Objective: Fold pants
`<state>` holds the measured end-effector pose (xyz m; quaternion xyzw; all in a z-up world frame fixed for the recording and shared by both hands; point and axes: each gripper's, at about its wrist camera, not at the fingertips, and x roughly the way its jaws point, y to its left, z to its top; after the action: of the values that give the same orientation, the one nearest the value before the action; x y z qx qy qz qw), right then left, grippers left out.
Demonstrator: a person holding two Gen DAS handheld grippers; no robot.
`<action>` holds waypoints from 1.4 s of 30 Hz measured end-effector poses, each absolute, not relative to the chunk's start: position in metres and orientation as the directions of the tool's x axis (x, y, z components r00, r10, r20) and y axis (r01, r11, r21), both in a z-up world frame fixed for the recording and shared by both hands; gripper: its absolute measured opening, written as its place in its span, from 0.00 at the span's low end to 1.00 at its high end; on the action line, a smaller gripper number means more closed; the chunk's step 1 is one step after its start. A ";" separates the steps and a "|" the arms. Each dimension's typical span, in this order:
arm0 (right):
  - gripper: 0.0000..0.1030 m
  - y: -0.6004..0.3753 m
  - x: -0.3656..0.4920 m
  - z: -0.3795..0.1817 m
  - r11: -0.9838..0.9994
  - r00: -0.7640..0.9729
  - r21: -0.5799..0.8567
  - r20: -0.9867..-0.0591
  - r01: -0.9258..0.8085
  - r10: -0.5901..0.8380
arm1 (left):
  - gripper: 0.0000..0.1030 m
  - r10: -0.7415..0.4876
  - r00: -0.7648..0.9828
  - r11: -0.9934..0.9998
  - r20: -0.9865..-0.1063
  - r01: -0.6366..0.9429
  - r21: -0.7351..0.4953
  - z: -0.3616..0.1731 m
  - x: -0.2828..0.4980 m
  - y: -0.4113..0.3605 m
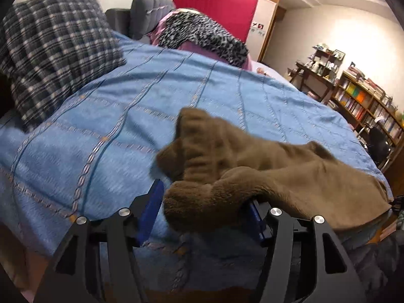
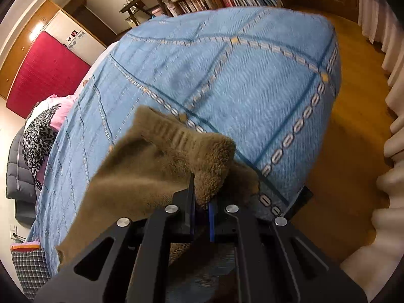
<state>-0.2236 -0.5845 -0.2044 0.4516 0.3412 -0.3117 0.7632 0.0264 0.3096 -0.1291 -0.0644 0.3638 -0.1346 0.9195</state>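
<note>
Brown fleece pants lie bunched on the blue bedspread, their ribbed waistband or cuff raised. My left gripper stands wide open around a rolled edge of the pants, blue pads on both sides, not pinching it. In the right wrist view my right gripper is shut on a fold of the brown pants and holds it lifted over the bedspread. The fingertips are partly hidden by the fabric.
A plaid pillow lies at the bed's far left. A leopard-print and pink pile sits at the head. Bookshelves stand to the right. The bed's corner drops to wooden floor beside pale curtains.
</note>
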 end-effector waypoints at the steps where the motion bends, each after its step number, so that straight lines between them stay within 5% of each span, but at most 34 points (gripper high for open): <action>1: 0.07 -0.585 -0.225 -0.207 0.397 0.581 0.485 -0.796 0.779 -0.169 | 0.64 -0.289 0.699 0.957 -0.654 0.193 -0.217 -0.130 0.023 0.314; 9: 0.07 -0.583 -0.224 -0.217 0.414 0.587 0.481 -0.789 0.773 -0.181 | 0.72 -0.293 0.685 0.953 -0.667 0.153 -0.262 -0.131 0.006 0.336; 15: 0.07 -0.582 -0.226 -0.216 0.434 0.591 0.474 -0.785 0.766 -0.186 | 0.73 -0.395 0.654 0.879 -0.646 0.064 -0.473 -0.142 -0.008 0.365; 23: 0.07 -0.579 -0.222 -0.215 0.437 0.584 0.466 -0.790 0.769 -0.186 | 0.83 -0.592 0.656 0.634 -0.468 0.022 -0.773 -0.150 -0.029 0.374; 34: 0.07 -0.575 -0.218 -0.215 0.446 0.583 0.457 -0.788 0.770 -0.197 | 0.83 -0.602 0.658 0.537 -0.452 -0.085 -0.839 -0.171 -0.010 0.347; 37: 0.07 -0.575 -0.218 -0.215 0.445 0.583 0.457 -0.788 0.770 -0.199 | 0.71 -0.563 0.673 0.553 -0.480 -0.124 -0.824 -0.164 0.002 0.344; 39: 0.07 -0.574 -0.219 -0.215 0.444 0.584 0.457 -0.786 0.770 -0.203 | 0.25 -0.550 0.651 0.578 -0.523 -0.155 -0.801 -0.161 0.012 0.339; 42: 0.07 -0.573 -0.218 -0.215 0.443 0.583 0.455 -0.785 0.772 -0.211 | 0.18 -0.534 0.643 0.610 -0.549 -0.156 -0.777 -0.143 0.030 0.332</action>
<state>-0.2182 -0.5729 -0.2147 0.4240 0.3314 -0.3142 0.7821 0.0295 0.3320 -0.1431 -0.4255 0.4057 -0.1180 0.8003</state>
